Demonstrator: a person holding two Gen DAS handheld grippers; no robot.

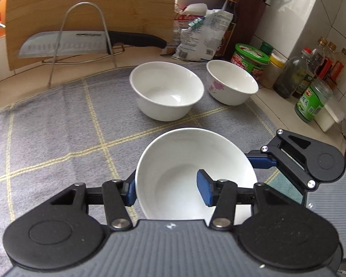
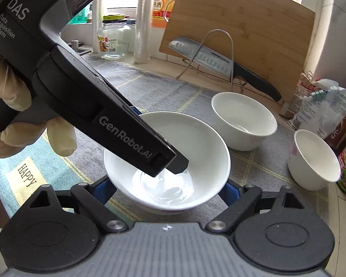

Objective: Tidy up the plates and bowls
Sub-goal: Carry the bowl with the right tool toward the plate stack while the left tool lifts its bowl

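Cloth [image 1: 57, 124]: grey with yellow grid lines, covering the counter; a wide bare stretch on the left, nothing on it out to its left edge.
Rack [image 1: 85, 39]: wire, far left, a knife [image 1: 80, 42] lying across it, the cutting board [image 1: 90, 11] leaning behind.
Left gripper [image 1: 167, 190]: low over the near bowl [image 1: 191, 161], clamped on its left wall, one blue pad [image 1: 130, 192] outside the rim, the other pad [image 1: 204, 190] down inside. The jaws stand only a wall's thickness apart.
Near bowl: white, nearest of three, on the cloth by its near edge, rim tipped a little toward the far side.
Right gripper [image 2: 170, 189]: spread wide, a blue pad [image 2: 103, 188] on each flank of the same bowl [image 2: 168, 159], low by the base; contact, I cannot tell. In the left view one arm of it sits just right of the rim [image 1: 263, 161].
Middle bowl [image 1: 167, 90]: white, upright, far of the near bowl, a clear strip of cloth between them.
Flowered bowl [image 1: 231, 82]: far right, just beside the middle bowl with a narrow gap, close to the cloth's right edge.
Jars [image 1: 311, 99]: crowded along the right wall, just beyond the flowered bowl; tight room on that side.
Bags [image 1: 200, 34]: far, behind both bowls.
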